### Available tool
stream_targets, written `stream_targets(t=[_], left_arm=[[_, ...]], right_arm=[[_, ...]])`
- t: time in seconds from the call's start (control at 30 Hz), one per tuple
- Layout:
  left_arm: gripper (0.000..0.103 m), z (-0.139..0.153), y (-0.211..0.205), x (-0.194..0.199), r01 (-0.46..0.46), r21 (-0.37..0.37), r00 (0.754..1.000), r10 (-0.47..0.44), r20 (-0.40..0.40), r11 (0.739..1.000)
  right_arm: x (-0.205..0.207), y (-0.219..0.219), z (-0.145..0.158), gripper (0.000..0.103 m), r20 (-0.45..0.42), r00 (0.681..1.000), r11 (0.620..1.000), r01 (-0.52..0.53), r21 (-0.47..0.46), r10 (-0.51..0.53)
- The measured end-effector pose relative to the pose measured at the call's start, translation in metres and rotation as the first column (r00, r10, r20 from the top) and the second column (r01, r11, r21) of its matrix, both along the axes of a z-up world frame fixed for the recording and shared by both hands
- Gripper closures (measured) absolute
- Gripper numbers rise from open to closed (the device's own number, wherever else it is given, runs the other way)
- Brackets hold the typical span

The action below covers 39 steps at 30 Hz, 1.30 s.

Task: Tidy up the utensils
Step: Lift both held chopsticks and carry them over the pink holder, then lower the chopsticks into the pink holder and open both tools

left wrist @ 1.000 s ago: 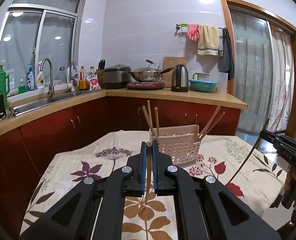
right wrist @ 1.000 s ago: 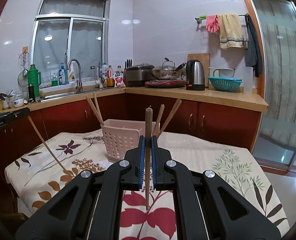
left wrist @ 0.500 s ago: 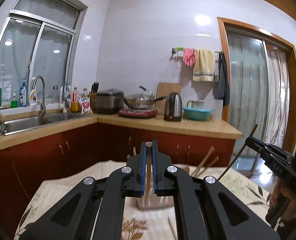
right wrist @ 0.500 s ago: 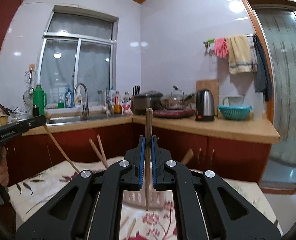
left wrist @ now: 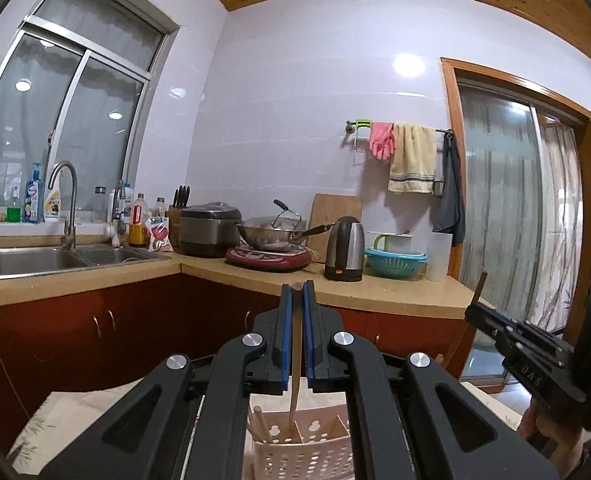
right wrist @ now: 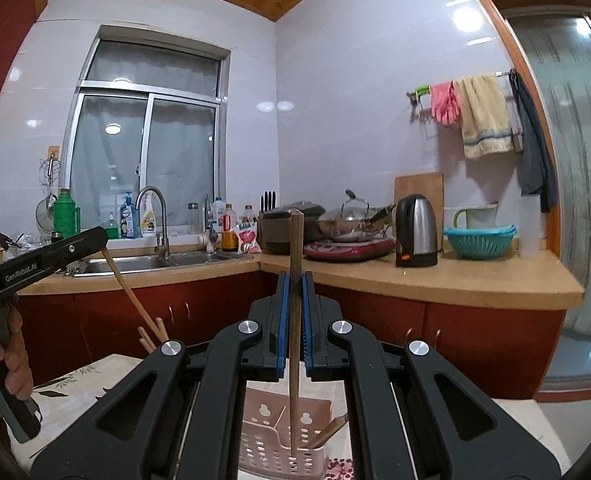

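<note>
My left gripper [left wrist: 297,286] is shut on a pale wooden chopstick [left wrist: 294,396] that hangs down over the pink perforated utensil basket [left wrist: 315,452], its tip inside a compartment. My right gripper [right wrist: 294,276] is shut on a darker chopstick [right wrist: 294,340] held upright, its lower end down in the same basket [right wrist: 271,440]. More chopsticks [left wrist: 260,426] lean in the basket. The right gripper [left wrist: 471,314] shows at the right edge of the left wrist view, and the left gripper [right wrist: 103,238] at the left of the right wrist view.
The basket stands on a table with a leaf-print cloth [right wrist: 71,380]. Beyond it runs a counter [left wrist: 375,300] with a sink [left wrist: 55,260], rice cooker [left wrist: 209,230], wok, kettle [left wrist: 345,248] and teal colander [left wrist: 395,262]. A person's hand [right wrist: 13,356] holds the left gripper.
Both grippers have risen and moved forward over the basket with their chopsticks. The basket has dropped from mid-frame to the bottom edge in both views, and the chopstick tips now sit in it.
</note>
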<state>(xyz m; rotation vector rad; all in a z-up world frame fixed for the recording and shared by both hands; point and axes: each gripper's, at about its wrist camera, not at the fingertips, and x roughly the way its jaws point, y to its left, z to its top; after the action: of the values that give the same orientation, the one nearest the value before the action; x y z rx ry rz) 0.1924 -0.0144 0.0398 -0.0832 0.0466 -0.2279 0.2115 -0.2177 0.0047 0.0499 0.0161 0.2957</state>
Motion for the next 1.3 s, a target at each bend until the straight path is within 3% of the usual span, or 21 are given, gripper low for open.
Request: stream_targets(t=[0.2, 0.43, 0.8, 0.83, 0.9, 0.97, 1.07, 1.3], left_arm=[[0.097, -0.012, -0.002, 0.016, 0.001, 0.001, 0.999, -0.001, -0.042, 1.000], [0.097, -0.006, -0.005, 0.015, -0.009, 0.045, 0.999, 0.011, -0.036, 0.999], [0.096, -0.038, -0.006, 0.041, 0.025, 0.041, 0.988, -0.018, -0.155, 0.999], [0.094, -0.041, -0.006, 0.042, 0.025, 0.040, 0.985, -0.018, -0.169, 0.999], [0.079, -0.047, -0.006, 0.043, 0.022, 0.037, 0.982, -0.015, -0.186, 0.999], [0.063, -0.051, -0.005, 0.041, 0.020, 0.025, 0.980, -0.015, -0.197, 0.999], [0.050, -0.052, -0.006, 0.032, 0.021, 0.023, 0.980, -0.016, -0.200, 1.000], [0.039, -0.056, -0.009, 0.003, 0.014, 0.043, 0.980, -0.005, -0.200, 0.999]], right_arm=[[0.017, 0.004, -0.009, 0.096, -0.024, 1.000, 1.000, -0.017, 0.015, 0.017], [0.024, 0.007, 0.001, 0.096, 0.035, 0.999, 1.000, -0.015, 0.012, 0.015], [0.047, 0.011, -0.045, 0.096, -0.057, 0.998, 1.000, -0.012, -0.001, 0.012], [0.047, 0.011, -0.049, 0.096, -0.071, 0.997, 1.000, -0.012, -0.003, 0.012], [0.046, 0.010, -0.053, 0.092, -0.089, 0.996, 1.000, -0.007, -0.001, 0.007], [0.042, 0.010, -0.055, 0.073, -0.093, 0.996, 1.000, 0.006, -0.008, -0.007], [0.032, 0.010, -0.055, 0.062, -0.100, 0.995, 1.000, 0.019, -0.017, -0.021], [-0.006, 0.007, -0.060, 0.054, -0.133, 0.990, 0.999, 0.035, -0.032, -0.039]])
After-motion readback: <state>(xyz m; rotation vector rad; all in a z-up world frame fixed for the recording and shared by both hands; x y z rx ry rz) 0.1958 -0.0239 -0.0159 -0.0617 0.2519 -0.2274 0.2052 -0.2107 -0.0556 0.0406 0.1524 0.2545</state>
